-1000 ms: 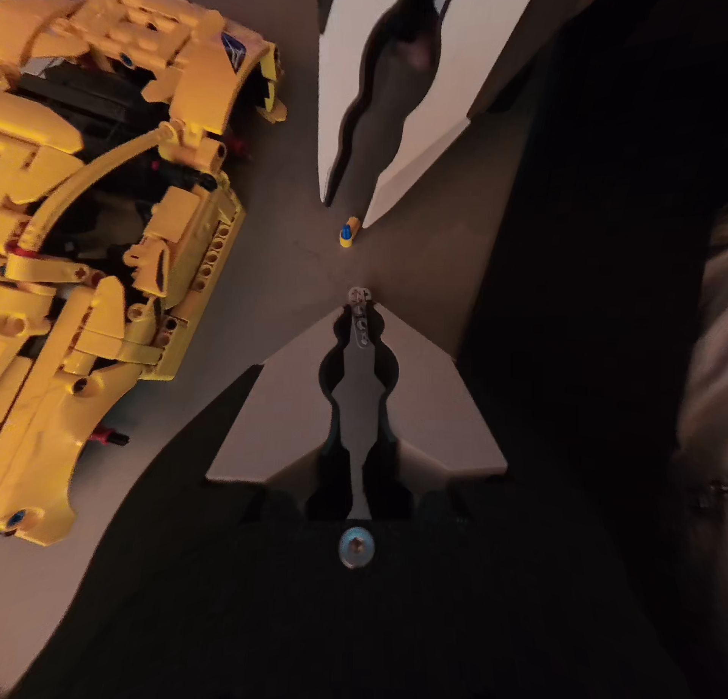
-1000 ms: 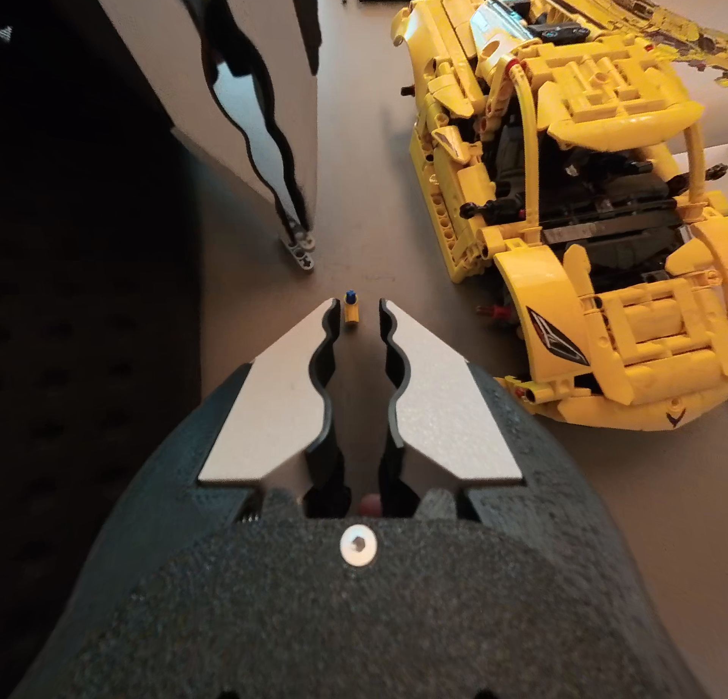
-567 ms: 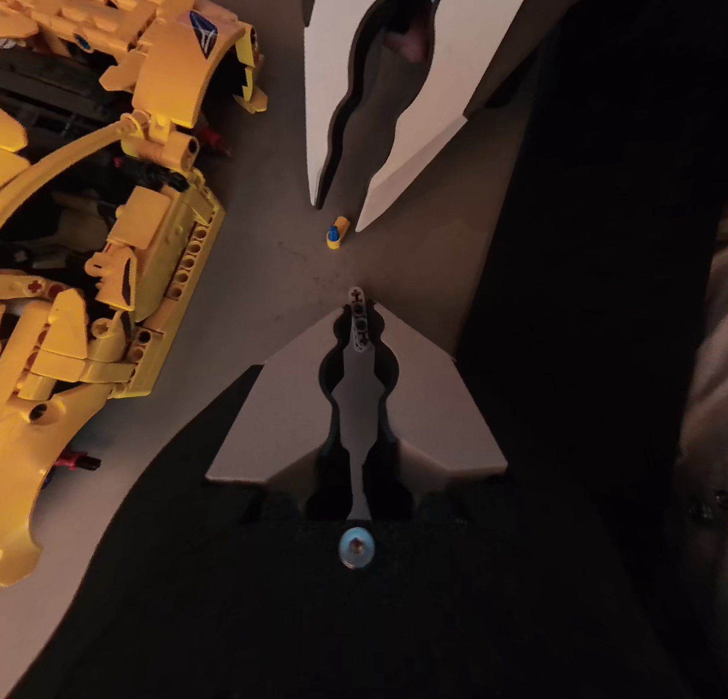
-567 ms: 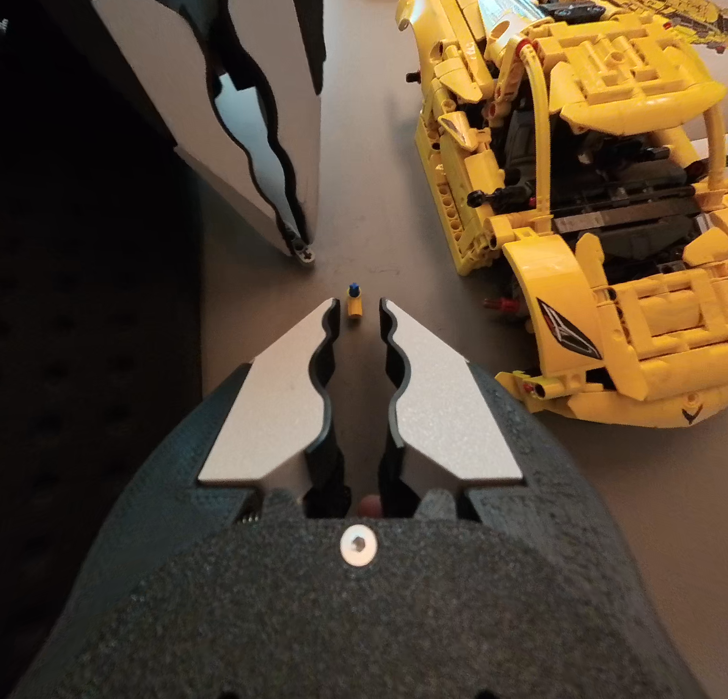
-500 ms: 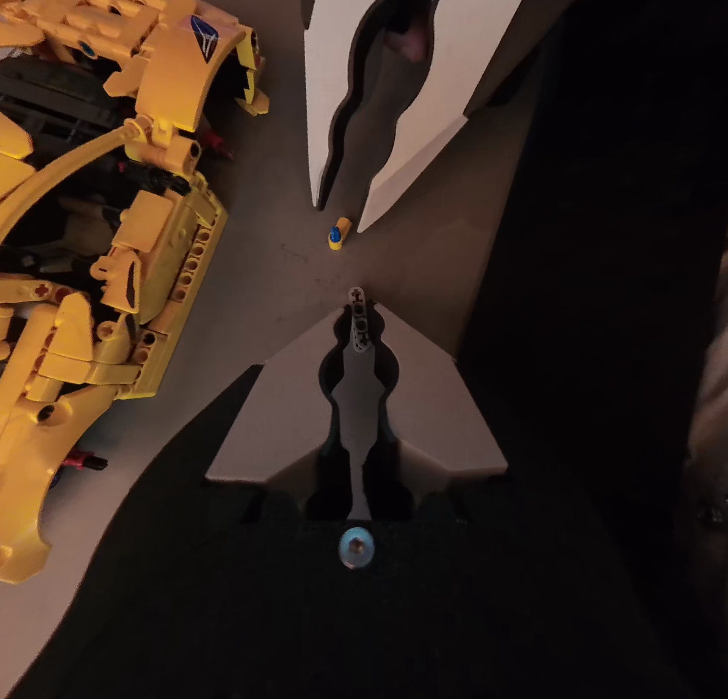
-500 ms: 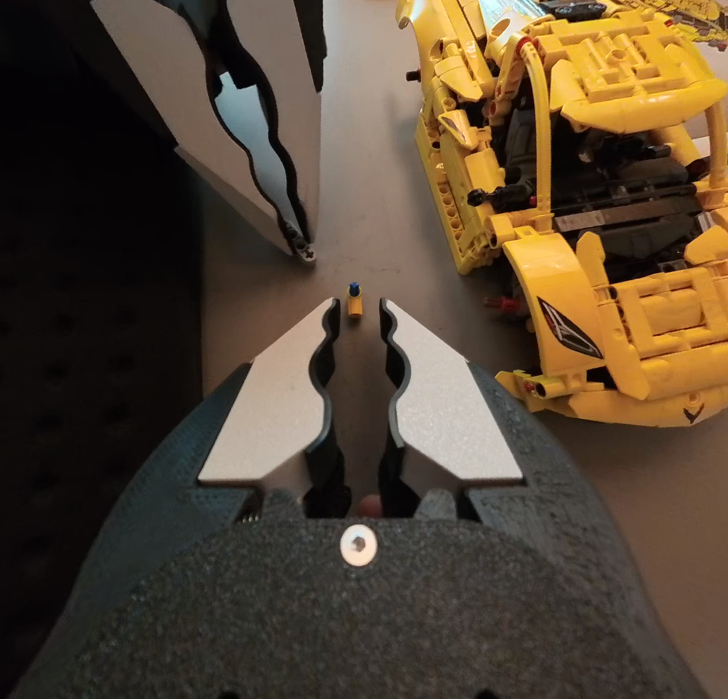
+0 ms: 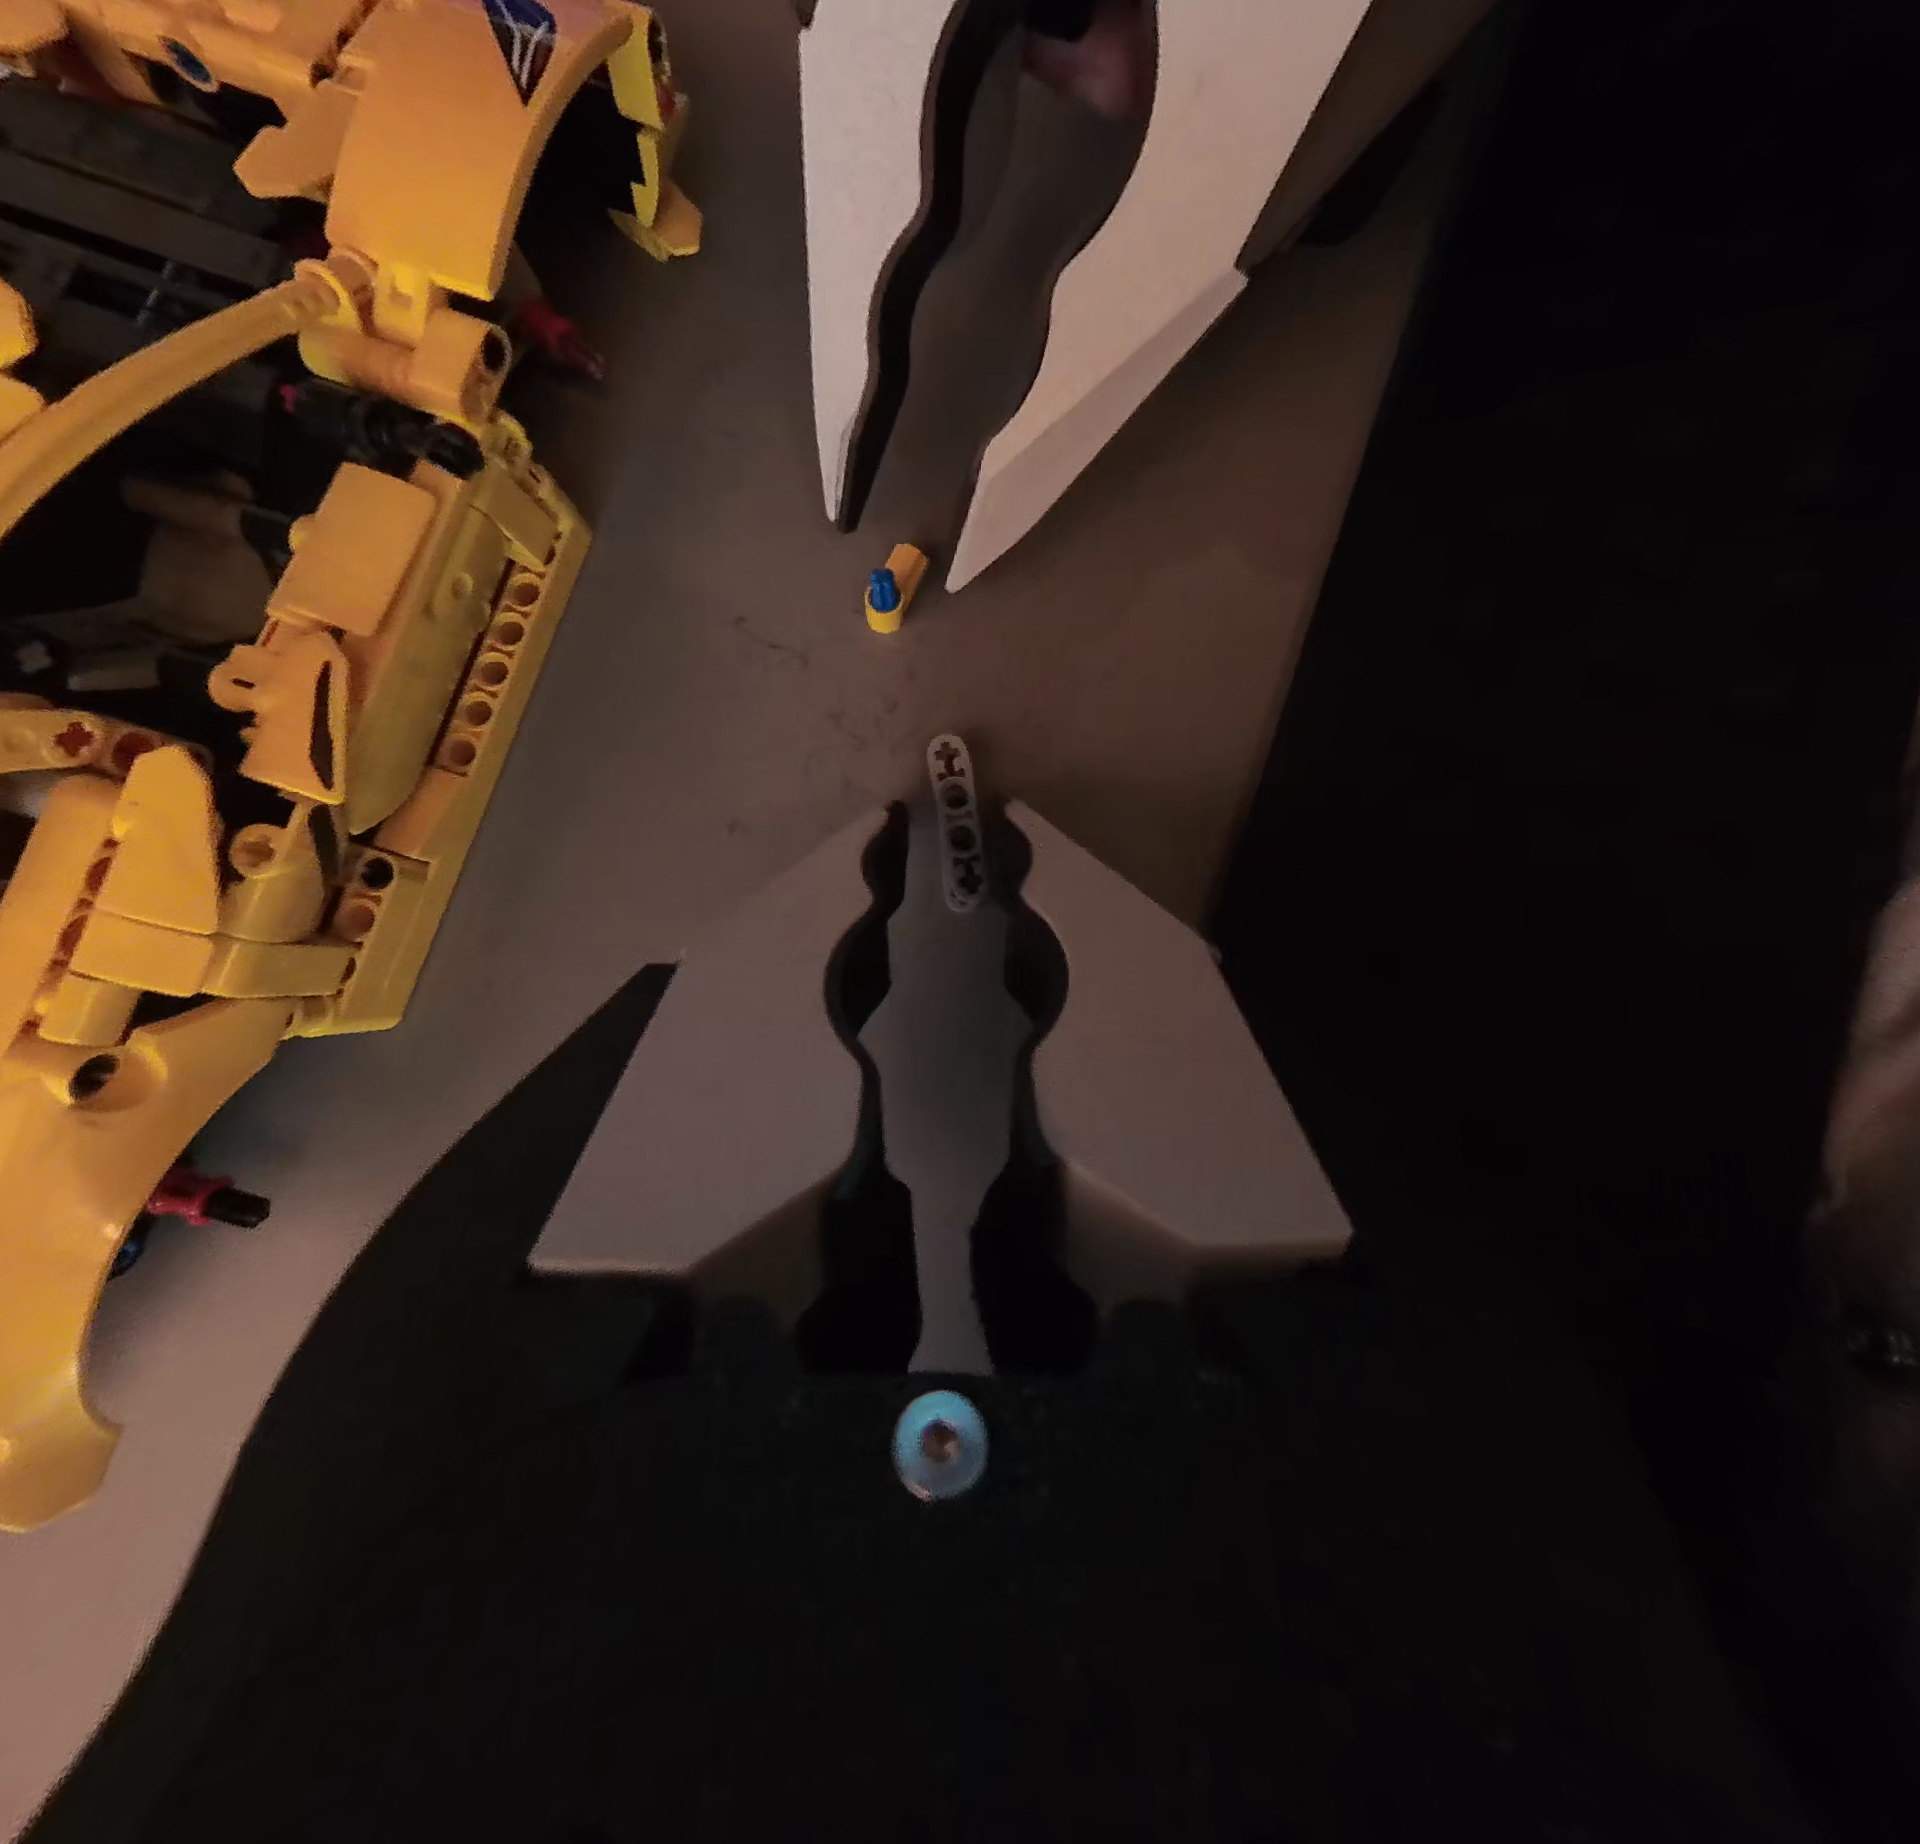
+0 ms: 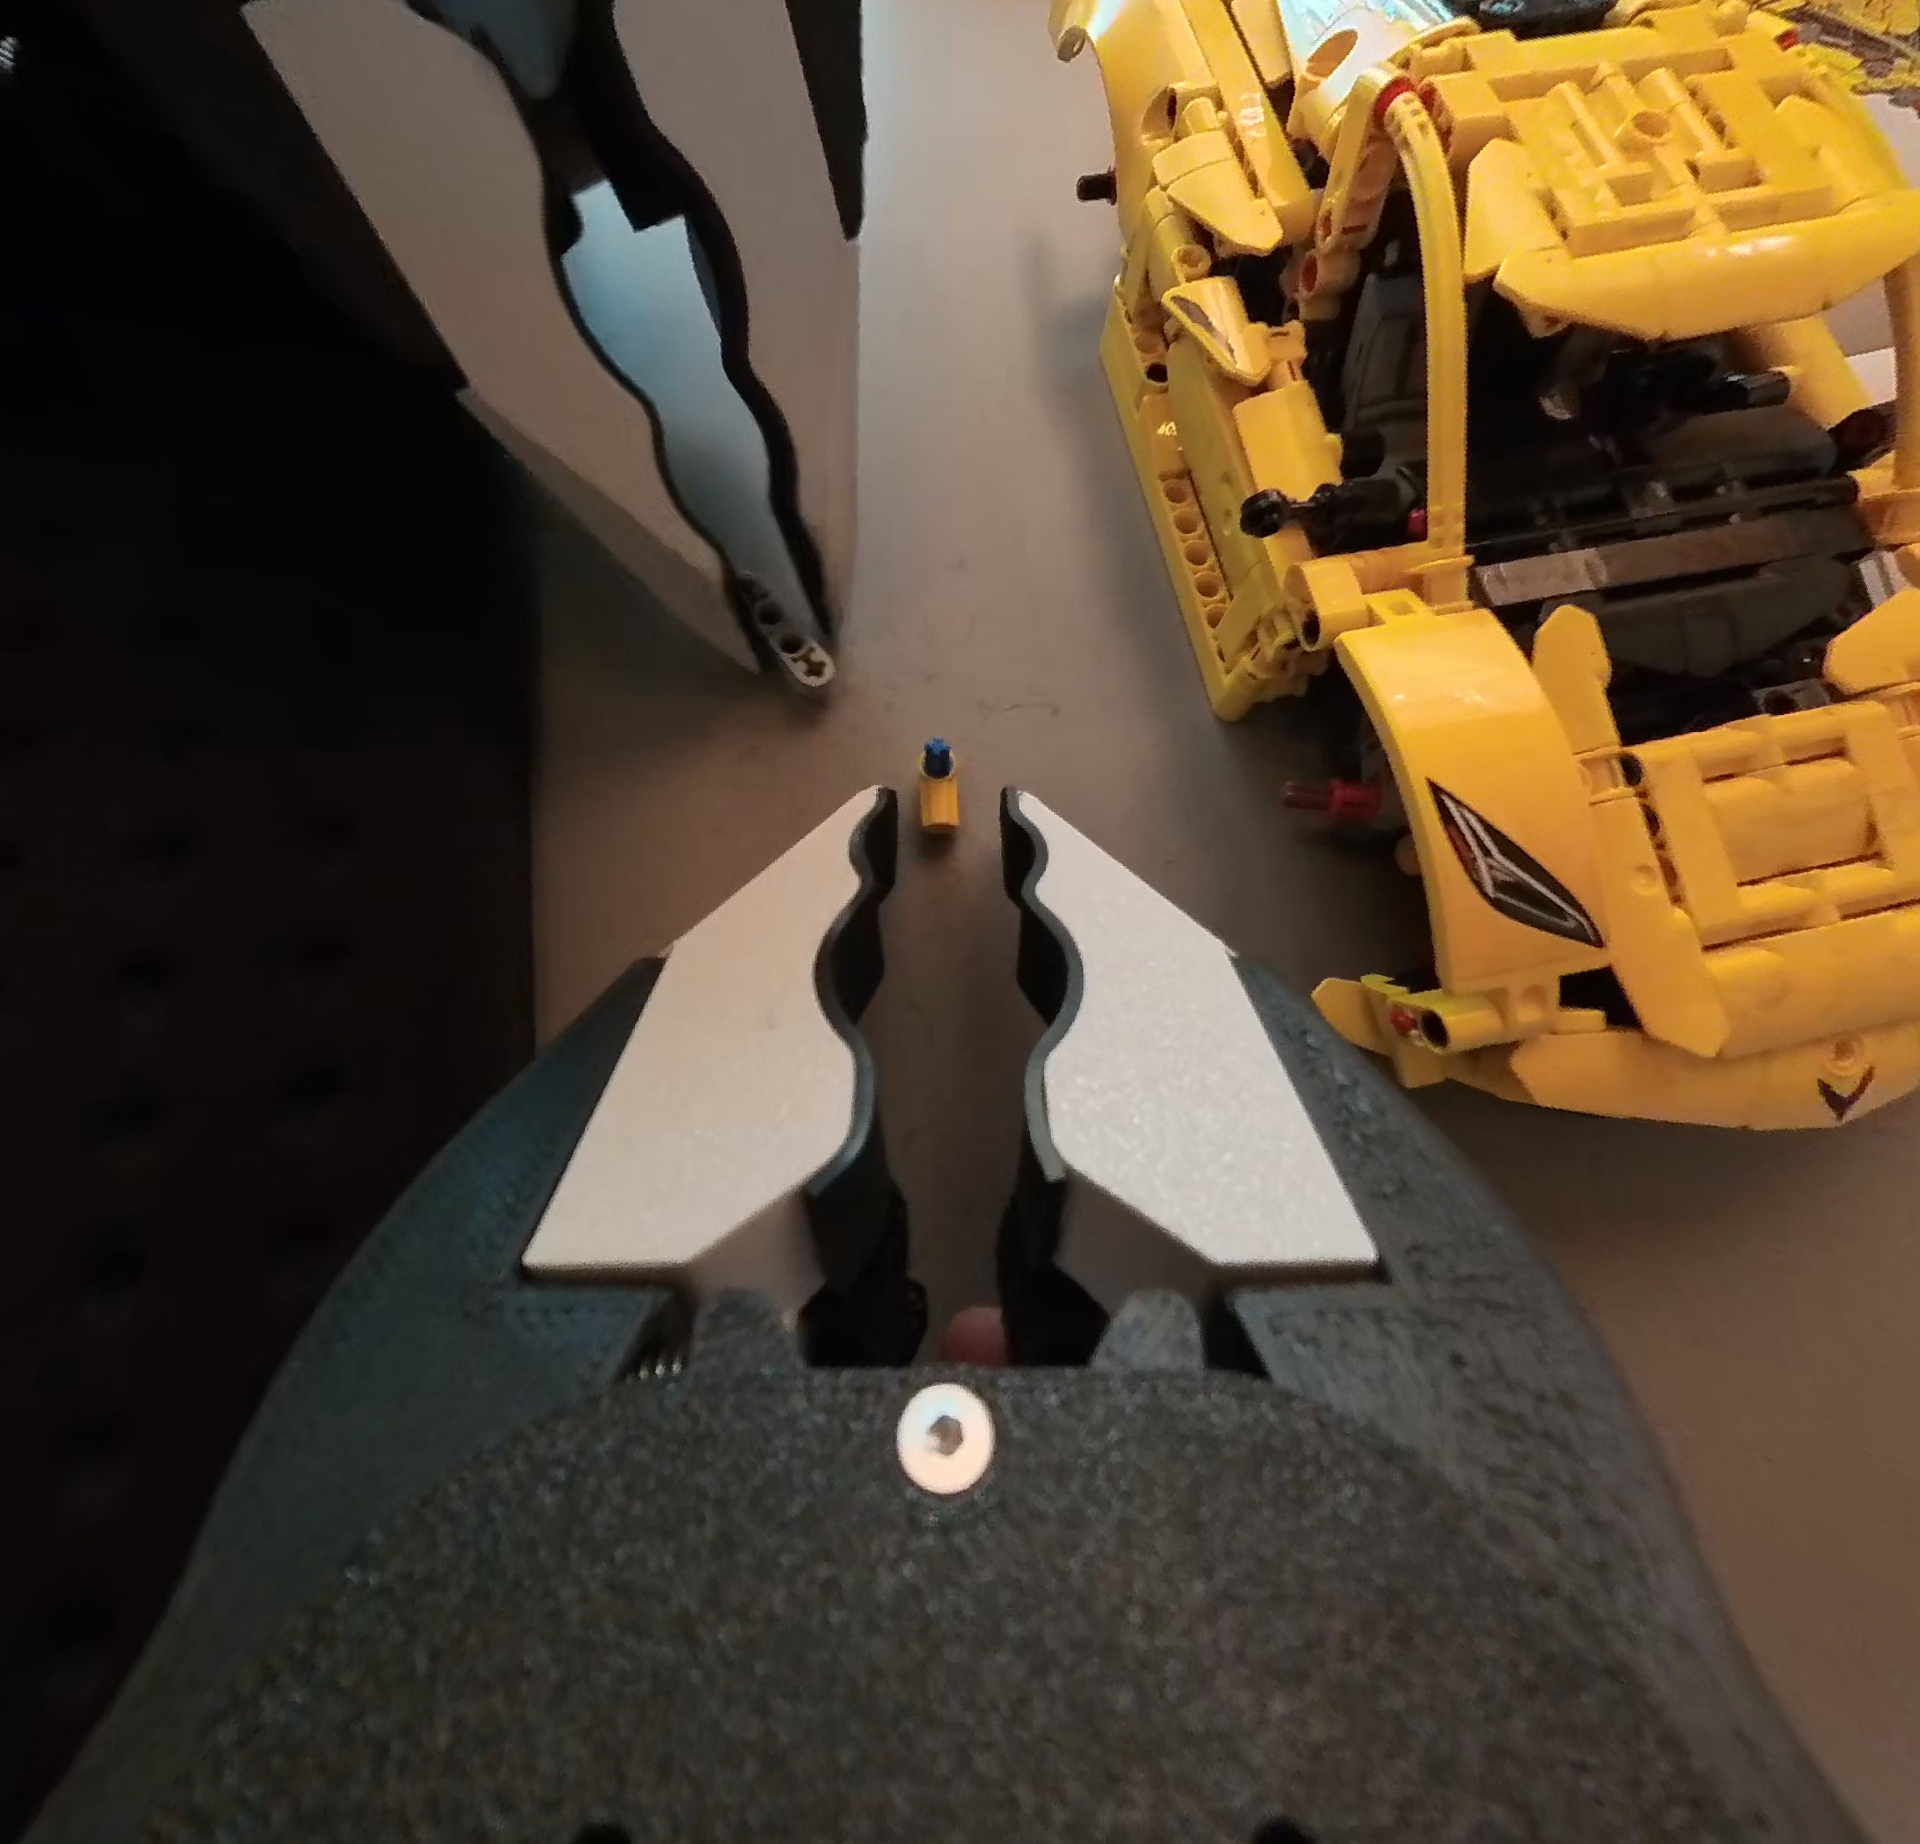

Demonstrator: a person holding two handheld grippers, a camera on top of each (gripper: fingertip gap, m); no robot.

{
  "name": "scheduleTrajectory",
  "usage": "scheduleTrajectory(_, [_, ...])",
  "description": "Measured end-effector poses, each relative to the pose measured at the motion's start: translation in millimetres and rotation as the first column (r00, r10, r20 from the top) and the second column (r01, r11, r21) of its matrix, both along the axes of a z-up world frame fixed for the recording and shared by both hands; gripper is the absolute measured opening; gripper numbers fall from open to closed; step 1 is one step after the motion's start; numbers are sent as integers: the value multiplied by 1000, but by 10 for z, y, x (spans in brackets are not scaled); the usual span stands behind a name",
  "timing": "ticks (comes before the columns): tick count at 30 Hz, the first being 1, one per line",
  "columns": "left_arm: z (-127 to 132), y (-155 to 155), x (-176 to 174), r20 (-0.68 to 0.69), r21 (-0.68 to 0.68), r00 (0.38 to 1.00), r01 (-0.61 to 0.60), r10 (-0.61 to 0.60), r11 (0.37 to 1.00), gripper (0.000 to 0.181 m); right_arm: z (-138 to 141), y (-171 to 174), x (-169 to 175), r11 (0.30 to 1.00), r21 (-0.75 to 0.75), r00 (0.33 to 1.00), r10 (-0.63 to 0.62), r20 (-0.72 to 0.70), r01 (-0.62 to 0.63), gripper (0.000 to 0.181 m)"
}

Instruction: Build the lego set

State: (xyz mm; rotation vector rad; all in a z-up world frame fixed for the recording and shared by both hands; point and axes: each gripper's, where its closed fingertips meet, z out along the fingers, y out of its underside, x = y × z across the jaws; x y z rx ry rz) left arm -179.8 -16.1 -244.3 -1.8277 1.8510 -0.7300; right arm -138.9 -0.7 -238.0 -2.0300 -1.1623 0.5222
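Two grippers face each other over the table. Left gripper clamps a grey beam. Right gripper, fingers apart, flanks a yellow connector beside the yellow car.

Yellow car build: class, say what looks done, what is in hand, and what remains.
Done: the yellow car body is largely assembled. In hand: the left gripper pinches a grey liftarm. Left: the right gripper is open around the small yellow piece with a blue pin, ungrasped.

A grey-brown table carries a yellow car model and a small yellow-blue piece.
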Motion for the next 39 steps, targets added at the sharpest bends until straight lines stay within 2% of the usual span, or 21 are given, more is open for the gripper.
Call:
scheduleTrajectory(1, [-1,-4,-4,1,-1,1000,5,-5,1000,7,5,3,5,1000,4,1000,-2,3,2,19])
scheduleTrajectory(3, [-1,-3,-4,0,-10,1000,0,0,1000,7,49,24,32,999,26,1000,-18,3,18,21])
scheduleTrajectory(6, [33,64,13,17,-15,998,-55,55,998,7,284,46,22,993,95,995,-60,-82,68,29])
scheduleTrajectory(7, [107,103,52,69,-46,993,-94,97,995,7,358,31,-11,989,123,992,-66,-111,79,36])
scheduleTrajectory(9, [367,149,160,210,-220,958,-151,197,964,7,425,16,-85,972,192,986,-110,-123,132,60])
scheduleTrajectory(10, [527,174,209,282,-329,925,-157,256,931,7,446,25,-113,956,238,982,-143,-120,169,70])
scheduleTrajectory(11, [677,204,243,342,-434,885,-148,315,889,7,475,41,-128,937,295,981,-165,-101,188,72])
scheduleTrajectory(13, [891,264,266,406,-602,813,-105,417,791,6,625,116,-108,885,413,976,-202,-77,216,70])
scheduleTrajectory(16, [1088,311,261,421,-785,735,2,531,619,7,846,126,-209,860,468,977,-152,-147,204,62])
scheduleTrajectory(21, [1247,312,225,382,-914,676,176,630,365,6,1147,143,-273,780,575,965,-140,-222,246,51])
scheduleTrajectory(24, [1308,285,215,373,-927,661,249,651,279,6,1169,167,-323,772,592,969,-126,-213,231,45])
scheduleTrajectory(29, [1348,232,198,374,-927,670,288,641,240,6,1195,166,-325,781,582,967,-108,-231,226,34])
scheduleTrajectory(33, [1352,192,194,372,-927,686,302,626,220,7,1201,137,-330,789,575,966,-86,-245,216,33])
scheduleTrajectory(39, [1355,160,169,366,-928,706,323,607,184,7,1196,105,-360,851,495,960,-38,-278,177,31])
